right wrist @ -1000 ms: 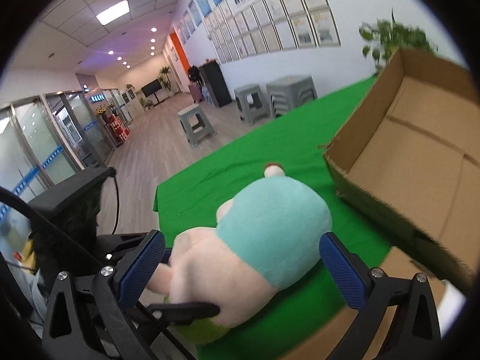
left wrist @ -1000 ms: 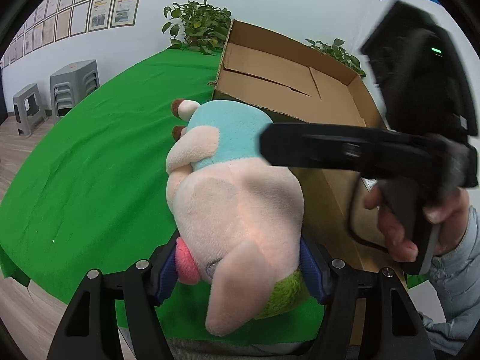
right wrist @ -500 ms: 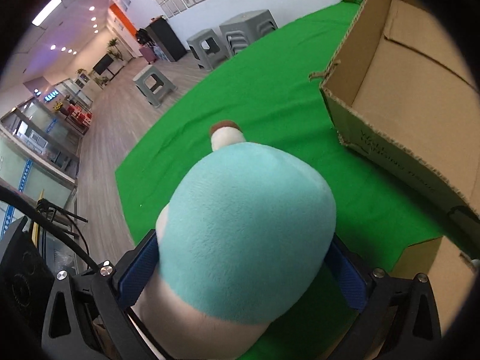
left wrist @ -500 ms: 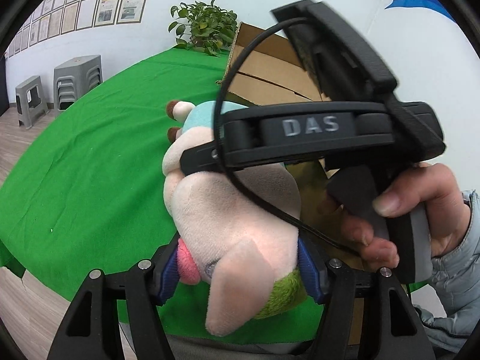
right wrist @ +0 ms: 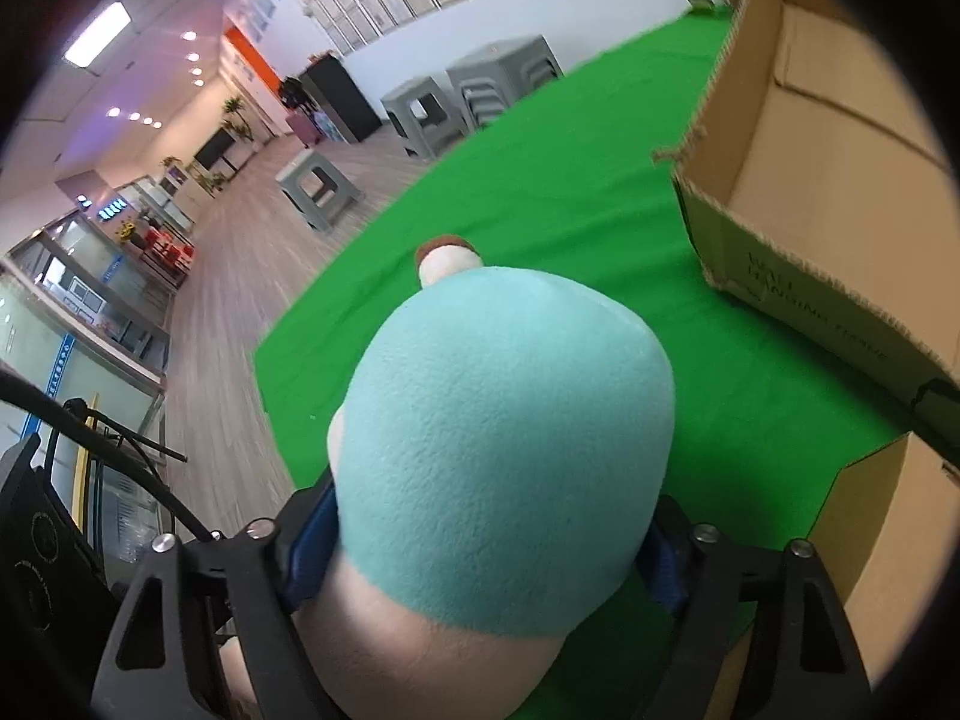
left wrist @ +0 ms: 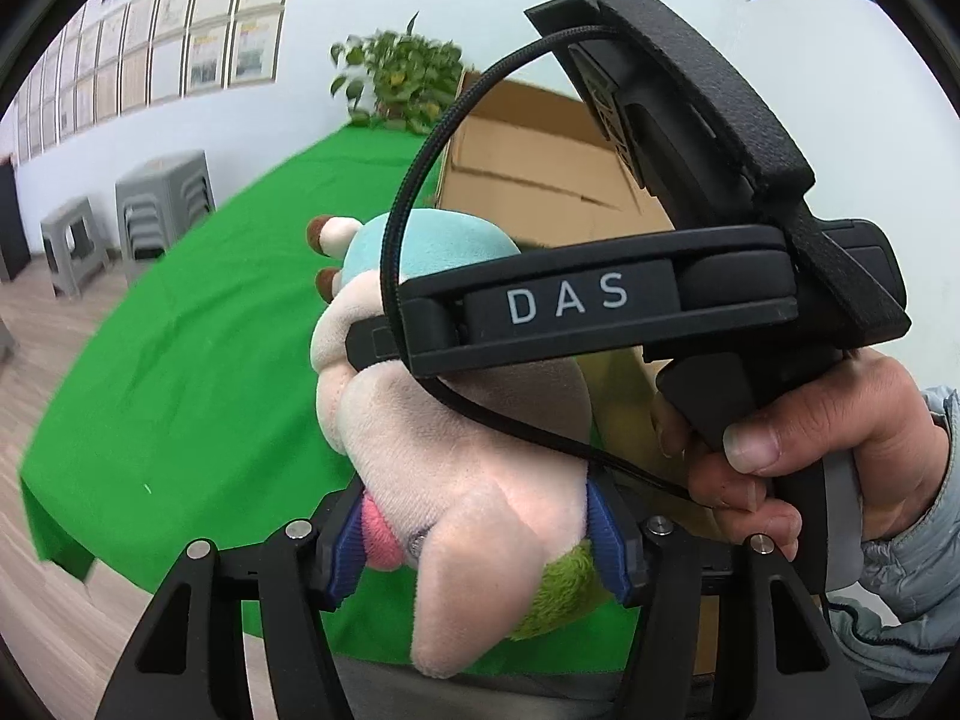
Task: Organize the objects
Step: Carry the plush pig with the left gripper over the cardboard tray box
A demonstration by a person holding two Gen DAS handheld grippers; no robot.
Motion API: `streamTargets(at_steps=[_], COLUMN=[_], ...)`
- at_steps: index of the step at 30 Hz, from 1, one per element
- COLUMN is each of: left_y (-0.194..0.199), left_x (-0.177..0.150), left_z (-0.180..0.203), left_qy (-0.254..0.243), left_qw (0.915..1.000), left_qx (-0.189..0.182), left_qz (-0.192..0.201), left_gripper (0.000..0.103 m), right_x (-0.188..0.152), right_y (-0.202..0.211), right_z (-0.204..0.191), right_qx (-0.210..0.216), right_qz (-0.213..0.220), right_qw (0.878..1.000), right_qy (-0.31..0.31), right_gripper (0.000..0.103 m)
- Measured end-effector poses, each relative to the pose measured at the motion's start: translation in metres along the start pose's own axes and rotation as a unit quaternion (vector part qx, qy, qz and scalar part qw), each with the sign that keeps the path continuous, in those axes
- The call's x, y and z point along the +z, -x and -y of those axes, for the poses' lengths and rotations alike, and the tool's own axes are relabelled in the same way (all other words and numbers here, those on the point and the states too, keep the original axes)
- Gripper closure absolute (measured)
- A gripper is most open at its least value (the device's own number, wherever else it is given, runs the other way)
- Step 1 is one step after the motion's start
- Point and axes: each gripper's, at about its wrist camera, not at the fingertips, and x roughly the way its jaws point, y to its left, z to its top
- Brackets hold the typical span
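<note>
Left wrist view, toy: the plush [left wrist: 444,420] is held above the green cloth [left wrist: 180,360], its head end clamped between the blue pads [left wrist: 606,534] of the left gripper [left wrist: 480,540].
Left wrist view, left jaws: narrowed onto the head, having just been closing further; the plush is squeezed between them.
Left wrist view, right gripper: its black body is seen across the toy's middle, gripped by a hand [left wrist: 840,438]; the box [left wrist: 540,180] lies behind.
Right wrist view, toy: the teal back [right wrist: 504,456] fills the frame, seated between the fingers of the right gripper [right wrist: 480,546].
Right wrist view, right jaws: just closed in from wide; the pads are pressed into the toy's sides.
Right wrist view, box: open, beside and beyond the toy on the cloth.
Advice: the right grip is best confirmed firm before the left is released; the toy should be carried high enough to clear the box wall.
</note>
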Motion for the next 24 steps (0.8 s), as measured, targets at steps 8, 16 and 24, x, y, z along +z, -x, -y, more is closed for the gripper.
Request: streamTargets(at_steps=[8, 16, 24], left_y=[0.028, 0.049, -0.013], left_x=[0.073, 0.189, 0.284], left_z=[0.057, 0.122, 0.143], left_qy=[-0.098, -0.18, -0.159], left_qw=[0.992, 0.9593, 0.9698], left_qx=[-0.006, -0.064, -0.081], left_qz=[0.08, 0.208, 0.167], left_gripper=[0.045, 0.045, 0.045], right_x=[0.034, 0.086, 0.169], right_y=[0.076, 0.205, 0.197], right_z=[0.012, 0.014, 0.056], right_qx=[-0.012, -0.112, -0.138], right_qz=[0.115, 0.271, 0.239], right_qw=[0.993, 0.955, 0.959], right_qy=[0.012, 0.053, 0.062], right_gripper=[0.028, 0.028, 0.028])
